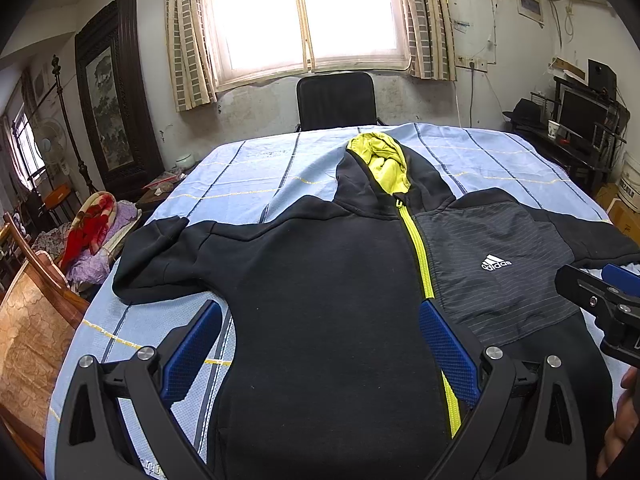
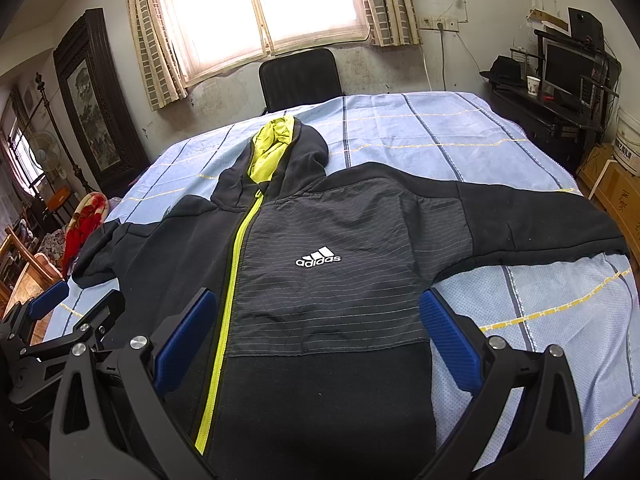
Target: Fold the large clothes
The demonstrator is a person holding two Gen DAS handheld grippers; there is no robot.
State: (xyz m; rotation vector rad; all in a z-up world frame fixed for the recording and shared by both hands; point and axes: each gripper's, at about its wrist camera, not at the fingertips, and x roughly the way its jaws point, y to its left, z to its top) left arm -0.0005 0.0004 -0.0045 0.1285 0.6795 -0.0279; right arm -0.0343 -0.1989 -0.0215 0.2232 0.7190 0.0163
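Observation:
A black hooded jacket (image 1: 328, 288) with a yellow-green zipper and hood lining lies flat, front up, sleeves spread, on a table covered by a light blue checked cloth (image 1: 248, 176). It also shows in the right wrist view (image 2: 344, 248), with a grey striped chest panel and a white logo. My left gripper (image 1: 320, 340) is open and empty above the jacket's lower left half. My right gripper (image 2: 318, 332) is open and empty above the lower right half. The right gripper also shows in the left wrist view (image 1: 600, 292), and the left gripper in the right wrist view (image 2: 68, 312).
A black chair (image 1: 336, 100) stands at the table's far edge under a bright window. A wooden chair (image 1: 36, 320) and a pile of bedding (image 1: 92, 232) are at the left. A desk with a monitor (image 2: 560, 68) and boxes (image 2: 612, 184) are at the right.

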